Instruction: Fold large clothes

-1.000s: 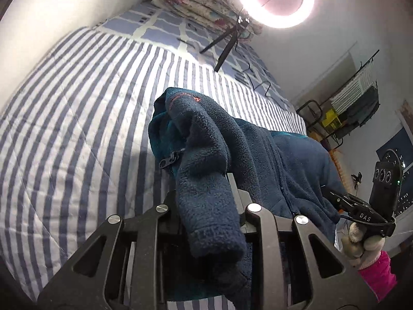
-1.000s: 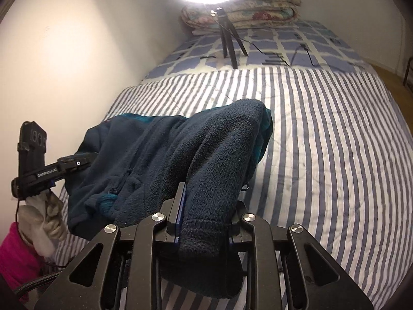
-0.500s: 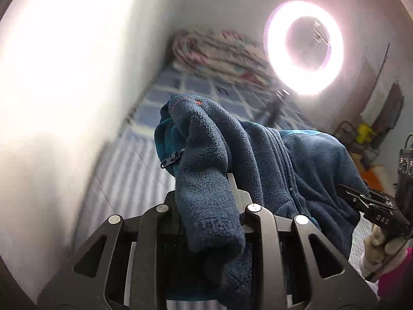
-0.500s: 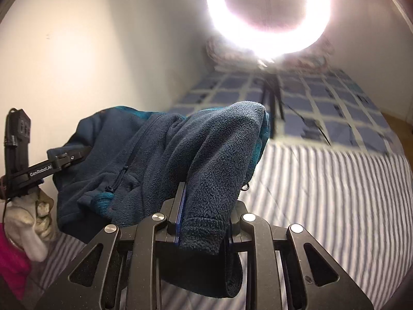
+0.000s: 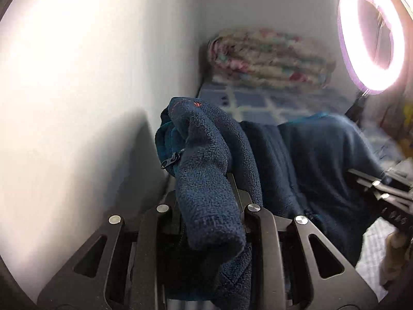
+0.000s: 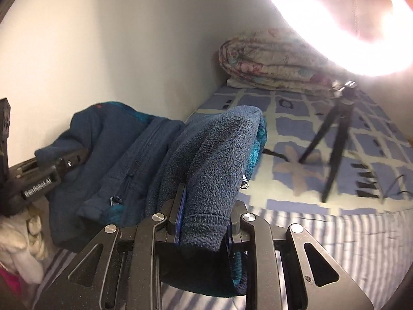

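On the left claw [image 6: 55,170], "GenRobot.AI"; both claws clamped on navy fleece jacket [image 6: 211,160].

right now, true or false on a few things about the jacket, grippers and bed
1. Both grippers are shut on the fleece jacket: left gripper, right gripper. True.
2. The jacket is red. False: dark blue with teal lining.
3. A folded floral quilt lies at the far end of the bed. True.
4. The ring light is off. False: it glows brightly.
5. The tripod stands on the floor. False: it stands on the bed.
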Action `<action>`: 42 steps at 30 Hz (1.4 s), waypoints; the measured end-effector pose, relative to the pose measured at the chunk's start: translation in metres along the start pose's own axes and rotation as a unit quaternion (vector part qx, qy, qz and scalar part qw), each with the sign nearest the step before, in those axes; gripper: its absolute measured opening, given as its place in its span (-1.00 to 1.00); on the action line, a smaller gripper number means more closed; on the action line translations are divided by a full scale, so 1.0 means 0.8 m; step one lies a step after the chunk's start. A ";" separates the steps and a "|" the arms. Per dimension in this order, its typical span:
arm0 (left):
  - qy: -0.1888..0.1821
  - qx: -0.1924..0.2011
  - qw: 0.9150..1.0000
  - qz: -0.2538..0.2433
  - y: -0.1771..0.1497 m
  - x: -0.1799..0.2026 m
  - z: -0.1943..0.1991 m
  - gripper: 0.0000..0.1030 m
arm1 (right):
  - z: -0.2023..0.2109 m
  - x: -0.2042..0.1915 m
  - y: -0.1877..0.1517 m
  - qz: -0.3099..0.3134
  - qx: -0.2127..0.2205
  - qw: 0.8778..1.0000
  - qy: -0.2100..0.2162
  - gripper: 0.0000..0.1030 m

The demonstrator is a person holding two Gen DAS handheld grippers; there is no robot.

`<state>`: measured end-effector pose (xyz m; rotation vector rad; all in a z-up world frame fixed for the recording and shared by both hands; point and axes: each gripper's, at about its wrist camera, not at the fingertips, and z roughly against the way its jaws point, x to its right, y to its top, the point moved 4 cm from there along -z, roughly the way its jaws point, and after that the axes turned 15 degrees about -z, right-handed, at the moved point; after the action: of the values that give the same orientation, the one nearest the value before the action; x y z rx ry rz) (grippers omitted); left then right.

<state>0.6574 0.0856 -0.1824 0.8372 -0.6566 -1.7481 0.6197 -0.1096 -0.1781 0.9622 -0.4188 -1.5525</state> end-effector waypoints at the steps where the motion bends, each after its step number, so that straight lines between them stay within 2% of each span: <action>1: 0.013 -0.012 1.000 -0.013 -0.008 0.000 -0.016 -0.56 | -0.014 0.000 -0.005 -0.001 -0.002 1.000 -0.002 -0.57; 3: 0.037 -0.036 0.998 -0.034 -0.024 0.001 -0.043 -0.55 | -0.042 0.001 -0.018 -0.001 -0.016 1.000 -0.017 -0.57; 5: 0.061 -0.054 0.996 -0.047 -0.042 0.001 -0.056 -0.53 | -0.069 0.016 -0.037 -0.005 -0.029 0.998 -0.058 -0.55; 7: 0.069 -0.069 0.994 -0.046 -0.059 -0.003 -0.063 -0.45 | -0.082 0.040 -0.045 -0.038 -0.044 0.996 -0.061 -0.46; 8: 0.076 -0.073 0.993 -0.052 -0.064 -0.002 -0.064 -0.42 | -0.082 0.052 -0.046 -0.058 -0.047 0.996 -0.054 -0.43; 10: 0.083 -0.075 0.992 -0.057 -0.064 0.004 -0.062 -0.40 | -0.080 0.057 -0.045 -0.057 -0.056 0.996 -0.051 -0.32; 11: 0.086 -0.079 0.992 -0.057 -0.063 0.005 -0.059 -0.38 | -0.077 0.055 -0.043 -0.042 -0.057 0.995 -0.065 -0.19; 13: 0.083 -0.090 0.991 -0.044 -0.058 0.004 -0.053 -0.34 | -0.067 0.048 -0.040 -0.032 -0.059 0.995 -0.080 -0.15; 15: 0.091 -0.095 0.991 -0.034 -0.052 0.003 -0.043 -0.22 | -0.049 0.044 -0.037 -0.039 -0.058 0.995 -0.076 -0.11; 17: 0.106 -0.082 0.990 -0.043 -0.046 0.003 -0.025 -0.07 | -0.027 0.037 -0.036 -0.026 -0.046 0.994 -0.091 -0.09; 20: 0.105 -0.062 0.991 -0.056 -0.036 0.011 0.022 -0.02 | -0.001 0.028 -0.031 -0.004 -0.039 0.995 -0.091 -0.09; 23: 0.089 -0.040 0.994 -0.042 -0.025 0.016 0.074 -0.02 | 0.031 0.018 -0.025 0.000 -0.034 0.996 -0.077 -0.09; 26: 0.064 -0.018 0.998 -0.024 -0.019 0.026 0.136 -0.02 | 0.092 0.006 -0.023 -0.001 -0.021 0.998 -0.059 -0.09; 31: 0.023 0.019 0.999 -0.019 -0.020 0.056 0.250 -0.02 | 0.182 0.002 -0.022 0.003 -0.003 0.998 -0.056 -0.09; 33: 0.000 0.030 1.000 -0.008 -0.022 0.066 0.295 -0.02 | 0.234 -0.001 -0.028 0.012 0.009 0.998 -0.060 -0.09; 37: -0.023 0.051 0.998 -0.005 -0.029 0.084 0.385 -0.02 | 0.335 -0.003 -0.042 0.017 0.036 0.997 -0.061 -0.05; 42: -0.029 0.095 0.995 -0.023 -0.038 0.098 0.521 -0.02 | 0.466 0.001 -0.061 -0.001 0.071 0.997 -0.041 0.00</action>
<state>0.2918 0.0355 0.0295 0.9408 -0.8586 -1.7754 0.3034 -0.1919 0.0069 1.0112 -0.5930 -1.5835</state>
